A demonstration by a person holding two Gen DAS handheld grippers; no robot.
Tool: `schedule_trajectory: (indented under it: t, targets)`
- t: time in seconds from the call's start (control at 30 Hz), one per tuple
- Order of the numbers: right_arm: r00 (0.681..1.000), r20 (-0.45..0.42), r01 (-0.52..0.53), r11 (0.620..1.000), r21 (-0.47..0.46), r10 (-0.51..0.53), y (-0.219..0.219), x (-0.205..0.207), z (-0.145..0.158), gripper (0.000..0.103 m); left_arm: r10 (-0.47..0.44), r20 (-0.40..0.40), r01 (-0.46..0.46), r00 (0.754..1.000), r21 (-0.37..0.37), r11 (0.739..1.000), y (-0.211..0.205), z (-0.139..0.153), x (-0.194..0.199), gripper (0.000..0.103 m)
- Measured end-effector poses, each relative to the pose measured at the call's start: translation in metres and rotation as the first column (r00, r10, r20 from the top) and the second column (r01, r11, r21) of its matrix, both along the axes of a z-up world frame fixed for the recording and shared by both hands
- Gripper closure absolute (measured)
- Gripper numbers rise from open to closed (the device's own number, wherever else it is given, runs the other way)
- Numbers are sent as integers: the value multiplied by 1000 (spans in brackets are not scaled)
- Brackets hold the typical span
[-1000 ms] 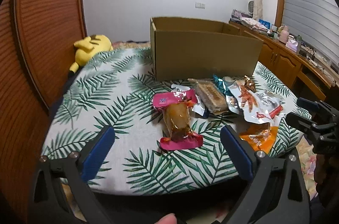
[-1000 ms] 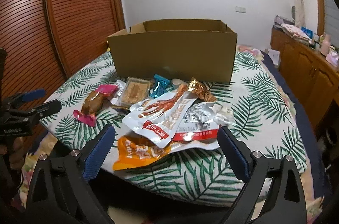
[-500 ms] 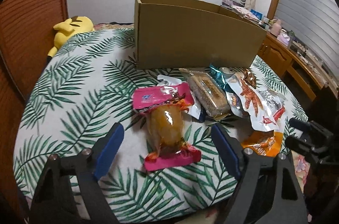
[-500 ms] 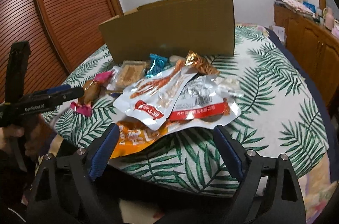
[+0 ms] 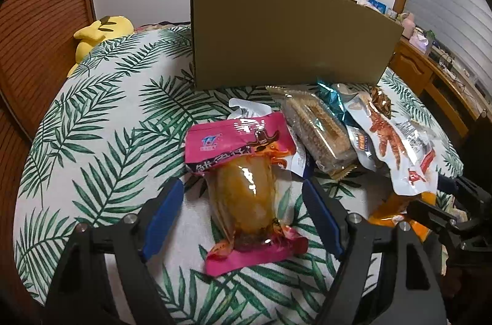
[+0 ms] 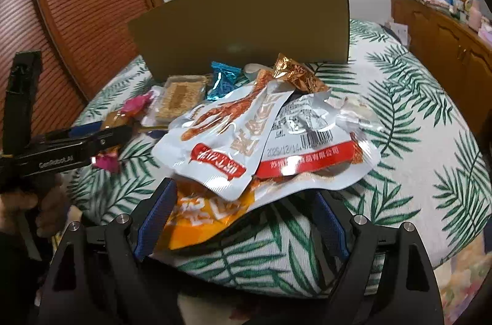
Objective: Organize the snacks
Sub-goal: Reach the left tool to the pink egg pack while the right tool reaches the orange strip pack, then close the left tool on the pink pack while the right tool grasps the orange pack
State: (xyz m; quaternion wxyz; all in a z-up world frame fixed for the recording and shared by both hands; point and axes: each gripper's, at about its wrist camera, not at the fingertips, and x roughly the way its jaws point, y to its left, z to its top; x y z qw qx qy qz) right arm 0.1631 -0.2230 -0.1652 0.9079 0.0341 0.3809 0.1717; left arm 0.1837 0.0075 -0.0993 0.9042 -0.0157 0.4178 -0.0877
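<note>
Pink-ended snack pack (image 5: pixel 246 186) flat on leaf-print cover; other packets (image 6: pixel 246 125) piled before cardboard box (image 5: pixel 286 33).

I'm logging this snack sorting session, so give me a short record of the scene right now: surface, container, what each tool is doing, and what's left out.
surface: bed with palm-leaf cover
container: cardboard box, upright behind the snacks, inside not visible
left tool: open, straddling the pink packet, not closed on it
right tool: open, at the orange packet under the chicken-feet pouch
snacks in box: cannot tell
also present: yellow plush toy
</note>
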Motion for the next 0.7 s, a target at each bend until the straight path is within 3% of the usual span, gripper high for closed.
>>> schedule_trajectory:
  t: [0.2,0.33,0.43,0.5,0.7]
  targets:
    - [1000,7,31,998,-58,-31,9,11,-1,15,-10,-7,10,1000,-7,1000,2,-6,4,25]
    - [1000,20,25,993,-114,-23,12,12,-3,17,-22,0,22,1000,12,1000,2,-7,3,47]
    - [1000,22,25,990,-136,-22,8,12,-3,29,-16,6,16,1000,20,1000,4,-6,2,62]
    - [1000,18,17,990,-138,-15,2,11,-2,45,-18,6,18,1000,3,1000,7,-6,2,63]
    - [1000,-3,-4,993,-114,4,-7,12,0,54,-13,6,13,1000,-39,999,14,-6,1,66]
